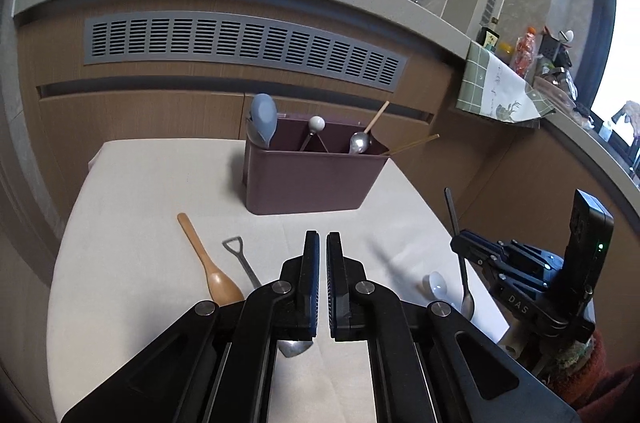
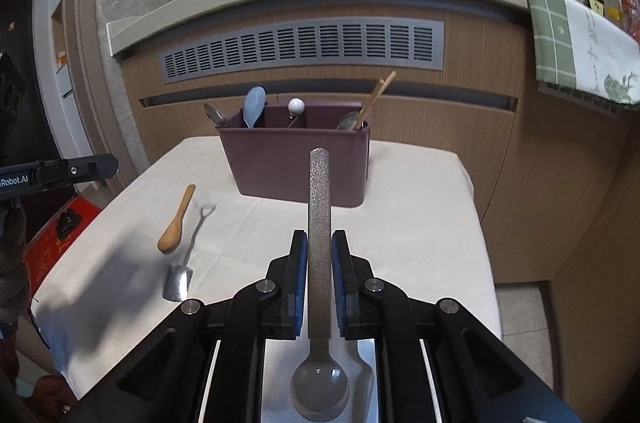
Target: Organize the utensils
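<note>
On the counter (image 2: 420, 223), a wooden spoon (image 2: 176, 223) and a shovel-shaped spoon (image 2: 182, 263) are seen lying side by side. The left tongs (image 1: 323, 243) are nearly closed, apparently empty. A metal spoon (image 2: 319, 243) is gripped by the right tongs (image 2: 319, 243), before the caddy (image 2: 296, 163).

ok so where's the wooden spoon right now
The wooden spoon lies on the white table, left of the shovel-shaped spoon and in front of the maroon caddy.
</note>
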A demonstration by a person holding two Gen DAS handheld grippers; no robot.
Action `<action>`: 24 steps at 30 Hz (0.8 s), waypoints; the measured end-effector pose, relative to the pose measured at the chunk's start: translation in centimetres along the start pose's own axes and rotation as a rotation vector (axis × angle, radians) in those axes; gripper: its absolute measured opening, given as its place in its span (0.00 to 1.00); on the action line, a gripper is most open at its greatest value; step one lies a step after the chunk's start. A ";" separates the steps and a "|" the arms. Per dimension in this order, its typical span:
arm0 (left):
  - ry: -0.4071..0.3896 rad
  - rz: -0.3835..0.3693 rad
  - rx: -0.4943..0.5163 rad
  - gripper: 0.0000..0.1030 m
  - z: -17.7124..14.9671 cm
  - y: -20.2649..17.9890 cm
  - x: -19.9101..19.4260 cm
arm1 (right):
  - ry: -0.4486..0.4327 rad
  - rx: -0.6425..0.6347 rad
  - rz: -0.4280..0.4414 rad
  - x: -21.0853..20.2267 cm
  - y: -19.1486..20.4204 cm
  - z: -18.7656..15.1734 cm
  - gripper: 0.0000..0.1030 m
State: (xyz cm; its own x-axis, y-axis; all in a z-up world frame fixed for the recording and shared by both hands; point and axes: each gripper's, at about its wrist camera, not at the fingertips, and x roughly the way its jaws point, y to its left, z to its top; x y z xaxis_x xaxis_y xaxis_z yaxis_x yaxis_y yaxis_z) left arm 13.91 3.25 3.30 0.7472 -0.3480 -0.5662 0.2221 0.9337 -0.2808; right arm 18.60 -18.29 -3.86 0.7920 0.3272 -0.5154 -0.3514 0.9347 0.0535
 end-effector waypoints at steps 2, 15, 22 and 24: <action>0.041 0.025 -0.019 0.04 -0.3 0.7 0.7 | 0.009 -0.006 -0.005 0.1 0.1 0.0 0.11; 0.209 0.189 -0.252 0.37 -3.9 8.2 8.6 | 0.123 0.048 0.020 2.5 -0.6 -2.3 0.11; 0.235 0.344 -0.204 0.37 -1.7 9.3 13.5 | 0.143 0.015 0.024 3.3 0.4 -2.7 0.11; 0.258 0.353 -0.207 0.37 -0.8 9.7 14.5 | 0.146 0.014 0.022 3.4 0.4 -2.7 0.11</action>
State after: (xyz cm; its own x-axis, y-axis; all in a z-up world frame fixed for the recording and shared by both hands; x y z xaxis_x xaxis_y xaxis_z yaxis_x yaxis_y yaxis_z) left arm 26.36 7.18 -8.22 0.5688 -0.0465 -0.8212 -0.1660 0.9714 -0.1699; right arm 19.74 -17.17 -7.91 0.7024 0.3251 -0.6332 -0.3600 0.9297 0.0780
